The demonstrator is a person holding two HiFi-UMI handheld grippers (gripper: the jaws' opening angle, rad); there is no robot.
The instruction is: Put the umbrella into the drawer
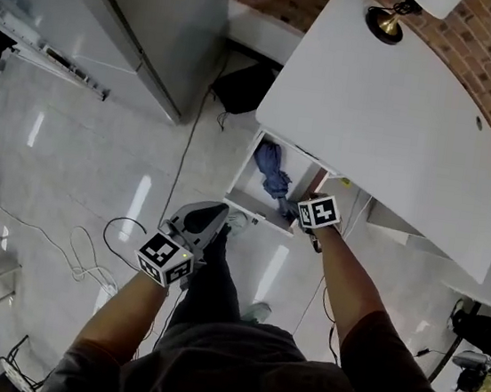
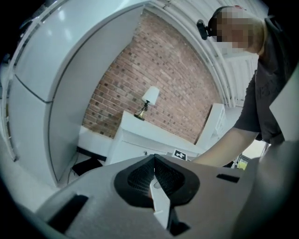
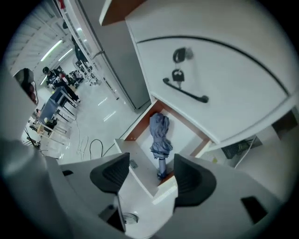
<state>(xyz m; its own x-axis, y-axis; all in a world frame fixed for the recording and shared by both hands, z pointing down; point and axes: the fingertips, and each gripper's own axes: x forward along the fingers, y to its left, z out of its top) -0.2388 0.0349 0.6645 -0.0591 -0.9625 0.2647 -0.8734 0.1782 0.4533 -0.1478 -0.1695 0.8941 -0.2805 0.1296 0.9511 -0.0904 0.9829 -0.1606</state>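
Note:
The folded blue umbrella [image 1: 273,175] lies lengthwise in the open white drawer [image 1: 257,208] under the desk. In the right gripper view the umbrella [image 3: 160,136] lies straight below, handle end toward the drawer's front panel [image 3: 140,173]. My right gripper [image 3: 149,175] hangs above the drawer's front, pointing steeply down, jaws wide apart with nothing between them; in the head view the right gripper [image 1: 309,215] sits by the drawer's right front corner. My left gripper [image 1: 210,219] is held out over the floor left of the drawer, clear of it. Its pads [image 2: 154,173] are pressed together and hold nothing.
The white desk [image 1: 390,120] carries a lamp [image 1: 390,17] at the back. A tall grey cabinet [image 1: 152,17] stands to the left. Cables [image 1: 86,250] loop on the tiled floor. A cabinet door with a black handle [image 3: 184,91] and keys [image 3: 180,56] sits beside the drawer.

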